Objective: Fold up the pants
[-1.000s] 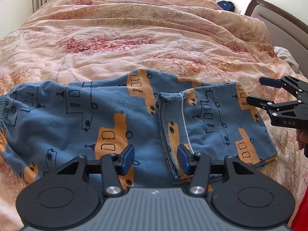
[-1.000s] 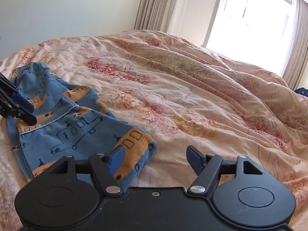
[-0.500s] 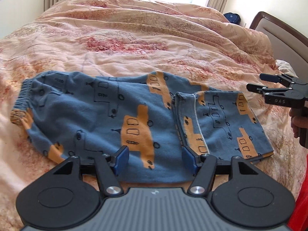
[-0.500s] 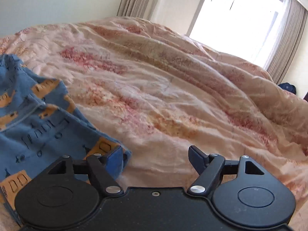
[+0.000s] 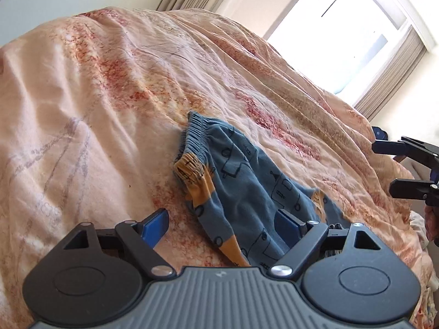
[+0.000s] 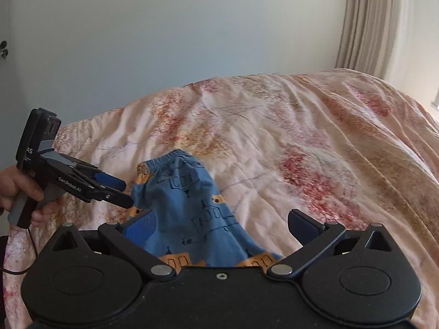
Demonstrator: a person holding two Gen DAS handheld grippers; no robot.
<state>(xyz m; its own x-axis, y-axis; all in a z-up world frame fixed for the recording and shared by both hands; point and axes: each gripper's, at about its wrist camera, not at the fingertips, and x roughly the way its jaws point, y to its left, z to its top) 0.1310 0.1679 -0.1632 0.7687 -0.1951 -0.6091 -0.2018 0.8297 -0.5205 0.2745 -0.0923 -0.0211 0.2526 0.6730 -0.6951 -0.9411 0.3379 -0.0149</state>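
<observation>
Because the small blue cotton pants with orange trucks (image 5: 244, 189) lie flat on the peach flowery quilt (image 5: 96, 104), I hold my left gripper (image 5: 222, 226) and right gripper (image 6: 221, 223) wide open, empty, beside them.

A big quilt (image 5: 115, 87) covers the bed. It is peach with red and orange blotches and thin grey lines, and it has many soft wrinkles. Far off on the right, a bright window (image 5: 354, 41) lets in light. Beige curtains (image 5: 395, 79) hang on both sides of it. In the right wrist view, a plain pale wall (image 6: 170, 35) stands behind the bed, with one curtain (image 6: 384, 24) at the far right.
</observation>
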